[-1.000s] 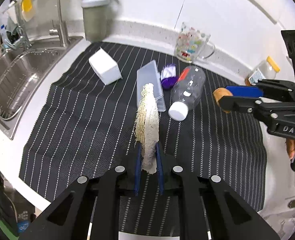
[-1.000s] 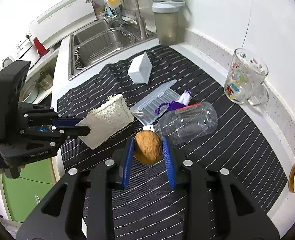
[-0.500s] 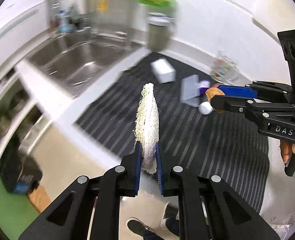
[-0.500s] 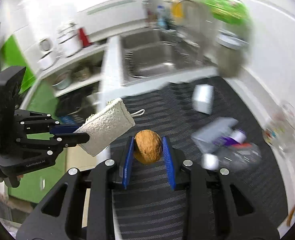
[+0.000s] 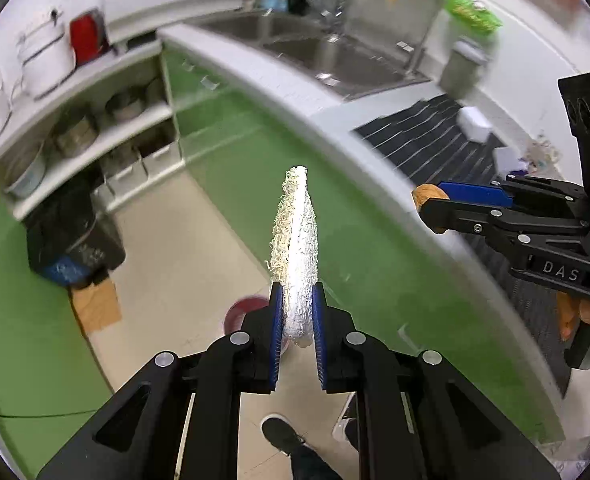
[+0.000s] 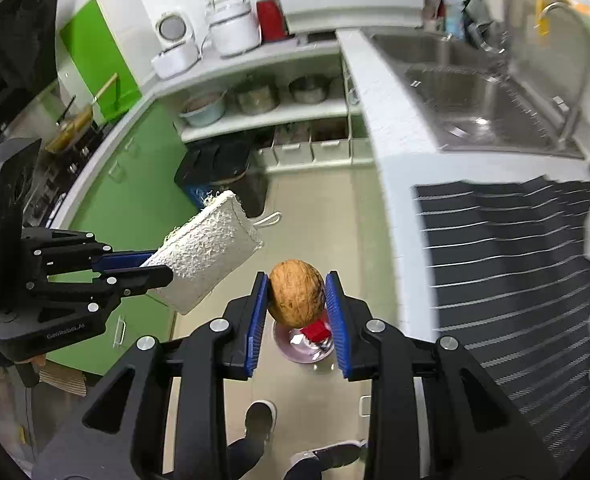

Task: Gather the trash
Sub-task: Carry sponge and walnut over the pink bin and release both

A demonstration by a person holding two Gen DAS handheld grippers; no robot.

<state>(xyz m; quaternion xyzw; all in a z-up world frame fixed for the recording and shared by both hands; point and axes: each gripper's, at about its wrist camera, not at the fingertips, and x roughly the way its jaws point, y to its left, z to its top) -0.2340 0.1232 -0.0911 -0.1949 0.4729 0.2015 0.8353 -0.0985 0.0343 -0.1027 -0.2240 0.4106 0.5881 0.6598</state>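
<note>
A: Bin's bearing from your tools?

B: Pink bin [image 6: 301, 346] sits on floor directly beneath right tool [image 6: 297, 294], clenched on walnut [image 6: 295, 294]. Left tool [image 5: 297, 316] grips loofah [image 5: 297, 240], offset beside it.

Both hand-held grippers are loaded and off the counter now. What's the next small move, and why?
Probably carry both on until they hang over the small bin on the floor, then lower before releasing. The right hand-held gripper is shut on the walnut almost above that bin, which already holds red trash; the left hand-held gripper grips the loofah sponge off to the side.
</note>
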